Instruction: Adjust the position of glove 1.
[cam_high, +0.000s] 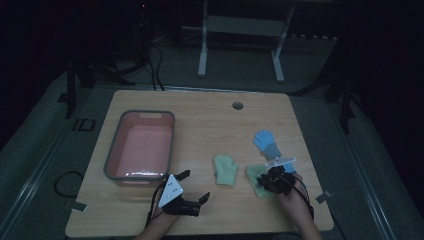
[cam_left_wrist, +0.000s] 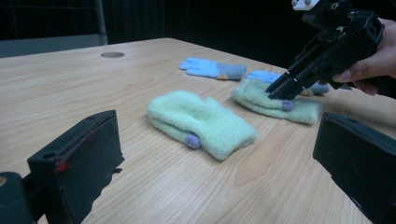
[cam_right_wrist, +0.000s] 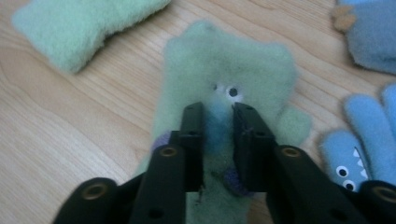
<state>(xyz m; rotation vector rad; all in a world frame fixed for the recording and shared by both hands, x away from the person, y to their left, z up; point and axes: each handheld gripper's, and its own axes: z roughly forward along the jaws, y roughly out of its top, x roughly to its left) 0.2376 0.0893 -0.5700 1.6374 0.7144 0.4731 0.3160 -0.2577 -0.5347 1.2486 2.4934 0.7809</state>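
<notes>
Green fleece mitten with googly eyes (cam_right_wrist: 224, 79) lies flat on the wooden table (cam_high: 200, 120), near the person's right edge. Right gripper (cam_right_wrist: 218, 140) is down on it, jaws narrowed onto a raised fold of fleece between the pads. Looks like a pinch mid-mitten, picked there so the fabric bunches instead of sliding off. Whether the pads bite firmly or only brush the pile, can't tell.

Second green fleece mitten (cam_high: 226, 170) sits just beside it towards the table middle, untouched. Probably next in line.

Pink plastic tub with grey rim (cam_high: 172, 135) stands well apart on the left, likely the drop-off for the mittens.

Left gripper (cam_high: 192, 187) hovers low near the tub's near corner, jaws spread wide, nothing between them. Parked out of the way, I'd say.

Two blue knit gloves: one (cam_high: 265, 142) lies clear; the other (cam_high: 289, 166) is largely behind the right gripper in the high view, cut off at the frame edge in the right gripper view (cam_right_wrist: 369, 135). Room is dark, so the floor and stand behind are hard to read.
</notes>
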